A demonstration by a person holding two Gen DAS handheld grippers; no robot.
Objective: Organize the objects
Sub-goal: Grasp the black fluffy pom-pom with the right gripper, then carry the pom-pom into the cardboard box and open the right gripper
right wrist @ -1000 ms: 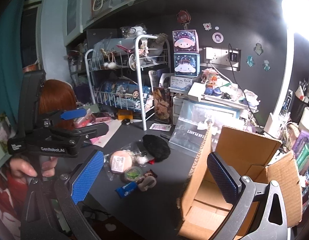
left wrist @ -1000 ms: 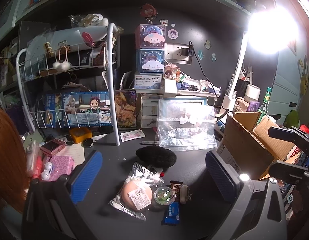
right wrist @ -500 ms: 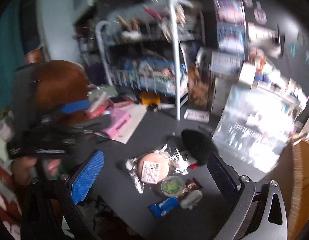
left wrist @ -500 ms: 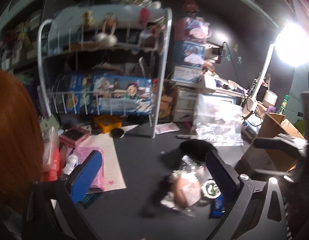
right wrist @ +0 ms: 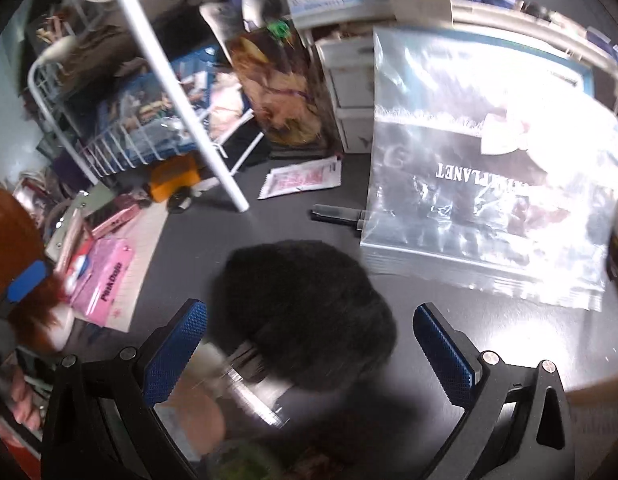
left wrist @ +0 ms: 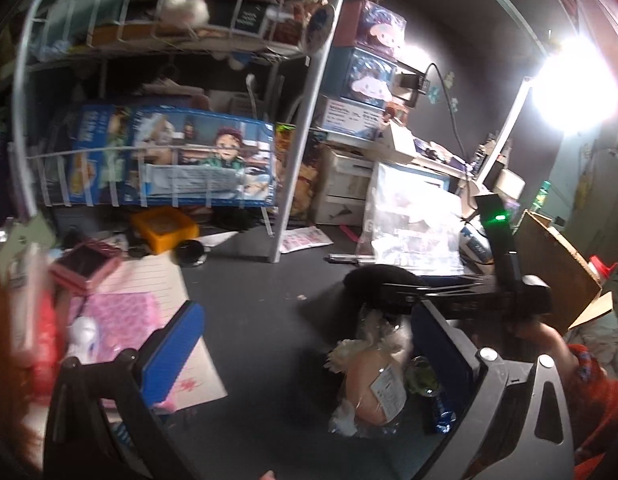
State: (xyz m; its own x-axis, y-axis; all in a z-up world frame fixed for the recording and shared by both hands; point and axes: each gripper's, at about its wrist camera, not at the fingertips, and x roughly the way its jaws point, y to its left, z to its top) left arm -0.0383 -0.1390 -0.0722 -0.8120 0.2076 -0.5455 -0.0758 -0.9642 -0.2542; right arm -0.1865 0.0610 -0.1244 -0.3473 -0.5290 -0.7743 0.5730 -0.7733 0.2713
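Black fuzzy soft pouf (right wrist: 305, 316) lies on the dark bench (right wrist: 489, 344), between my right gripper (right wrist: 309, 350)'s spread, empty jaws. Looks light, squashy; I'd pinch mid-body. Left gripper (left wrist: 305, 344) also spread, empty.

We see a dark table (right wrist: 489, 340) carrying a black furry pouch (right wrist: 305, 316), a clear zip bag (right wrist: 489, 200), a pink sachet (right wrist: 301, 178), lined paper (left wrist: 149, 280) and a wire rack (left wrist: 293, 120).
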